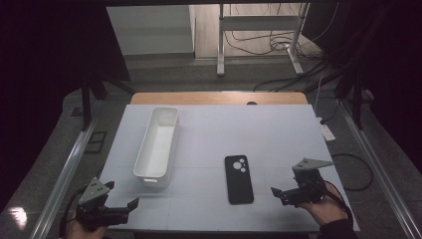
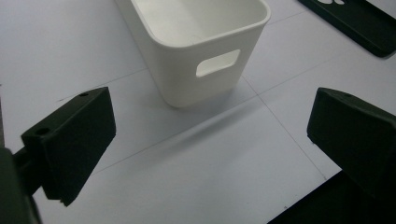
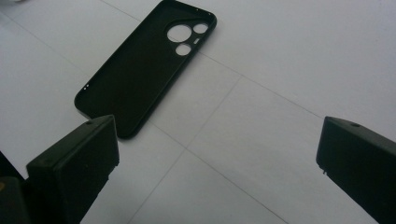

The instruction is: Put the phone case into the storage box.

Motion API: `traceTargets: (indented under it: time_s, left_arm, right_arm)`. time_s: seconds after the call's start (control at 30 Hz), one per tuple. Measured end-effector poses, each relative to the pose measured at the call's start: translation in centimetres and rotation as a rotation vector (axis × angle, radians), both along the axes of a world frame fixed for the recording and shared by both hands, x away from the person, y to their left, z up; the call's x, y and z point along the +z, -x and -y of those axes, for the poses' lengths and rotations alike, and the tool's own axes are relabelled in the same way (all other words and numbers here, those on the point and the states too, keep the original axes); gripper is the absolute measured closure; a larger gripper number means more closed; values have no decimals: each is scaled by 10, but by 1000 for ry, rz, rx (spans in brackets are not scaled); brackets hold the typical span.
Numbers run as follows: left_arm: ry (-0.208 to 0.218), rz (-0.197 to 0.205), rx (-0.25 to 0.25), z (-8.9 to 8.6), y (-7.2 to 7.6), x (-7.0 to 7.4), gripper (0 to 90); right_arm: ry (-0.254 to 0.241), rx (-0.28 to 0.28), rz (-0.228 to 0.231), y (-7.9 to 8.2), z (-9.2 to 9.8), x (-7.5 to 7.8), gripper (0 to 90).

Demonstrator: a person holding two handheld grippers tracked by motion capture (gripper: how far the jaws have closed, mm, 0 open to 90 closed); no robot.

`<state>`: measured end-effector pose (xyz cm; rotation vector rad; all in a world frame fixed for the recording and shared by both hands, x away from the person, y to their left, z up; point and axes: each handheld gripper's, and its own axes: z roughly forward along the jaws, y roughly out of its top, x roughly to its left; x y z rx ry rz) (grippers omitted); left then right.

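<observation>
A long white plastic bin (image 1: 158,145) stands on the white table (image 1: 278,134), left of centre, with its near end and handle slot toward me. A black phone case (image 1: 238,179) lies flat to its right, inner side up, camera holes at the far end. My left gripper (image 1: 122,195) hovers open at the near left corner, just short of the bin (image 2: 201,51), with nothing between its jaws (image 2: 210,140). My right gripper (image 1: 285,187) is open near the front right, to the right of the case (image 3: 144,70), and empty (image 3: 215,158).
A wooden strip (image 1: 219,97) borders the table's far edge. Beyond it stand metal frame legs (image 1: 259,45) with cables on the floor. A white power strip (image 1: 327,132) lies off the right edge. Metal rails run along both sides.
</observation>
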<state>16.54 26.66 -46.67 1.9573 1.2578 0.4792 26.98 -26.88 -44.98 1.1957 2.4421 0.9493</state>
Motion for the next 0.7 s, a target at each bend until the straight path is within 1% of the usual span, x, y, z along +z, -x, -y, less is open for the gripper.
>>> traceTargets:
  time_s: [0.17, 0.33, 0.47, 0.53, 0.57, 0.7]
  left_arm:
    - [0, 0, -1, 0, 0, 0, 23]
    - [-6, 4, -6, 1, 0, 0, 25]
    - [-4, 5, -5, 1, 0, 0, 26]
    - [-4, 5, -5, 1, 0, 0, 26]
    - [-4, 5, -5, 1, 0, 0, 25]
    - [-5, 5, -6, 1, 0, 0, 26]
  right_arm:
    - [7, -1, 4, -6, -8, -2, 0]
    - [1, 15, -10, -10, -18, -2, 0]
    - [14, 26, -29, -14, -29, -5, 0]
    - [16, 32, -29, -15, -31, -5, 0]
    - [30, 40, -33, -16, -35, -7, 0]
    - [42, 57, -33, -19, -40, -8, 0]
